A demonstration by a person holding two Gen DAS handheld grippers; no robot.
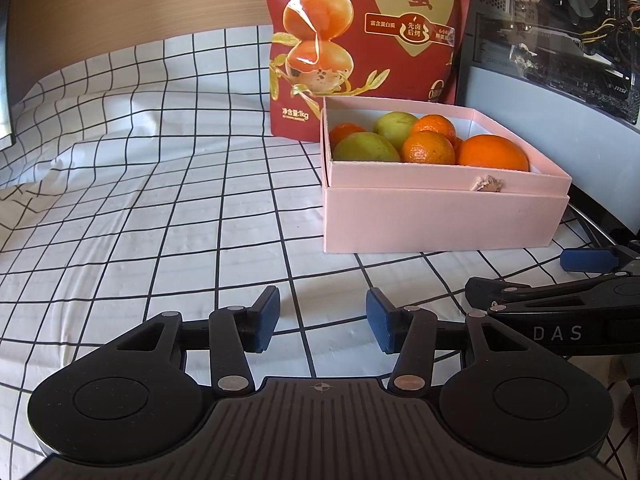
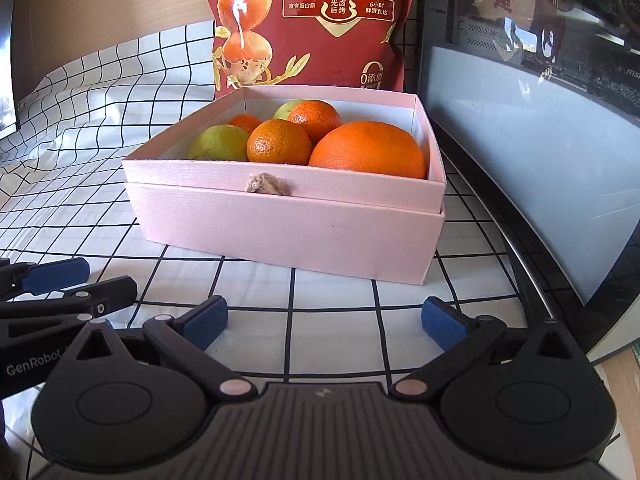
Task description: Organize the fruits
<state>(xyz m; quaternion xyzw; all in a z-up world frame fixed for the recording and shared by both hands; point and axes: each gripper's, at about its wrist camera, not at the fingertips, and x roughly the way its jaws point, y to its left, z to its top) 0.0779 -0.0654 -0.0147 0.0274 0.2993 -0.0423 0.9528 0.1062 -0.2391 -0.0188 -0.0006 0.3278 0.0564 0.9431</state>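
**A:** What are you seeing from the left wrist?

**B:** My left gripper (image 1: 322, 318) is hovering over the checked cloth (image 1: 140, 200) with its jaws standing partly apart, nothing between the pads. The pink box (image 1: 440, 216) is sitting at about two o'clock from me, well apart. It is holding a big orange (image 1: 494, 152), some mandarins (image 1: 428, 148) and green fruits (image 1: 366, 146). My right gripper (image 1: 536, 280) is poking in from three o'clock.

**A:** And from the right wrist?

**B:** Here my right gripper (image 2: 324, 322) is spreading its jaws as wide as they go, empty. The pink box (image 2: 288, 232) is lying straight ahead at twelve o'clock, near but not touching. A red snack bag (image 2: 312, 24) is standing behind it. My left gripper (image 2: 60, 280) is showing at nine o'clock.

**A:** Which step are you on?

**B:** I'm judging that the gathering is finishing: I am spotting no loose fruit on the cloth in either view. The next move is calling for a look round for strays, or, if sorting is meant, a reach over the rim onto one fruit.
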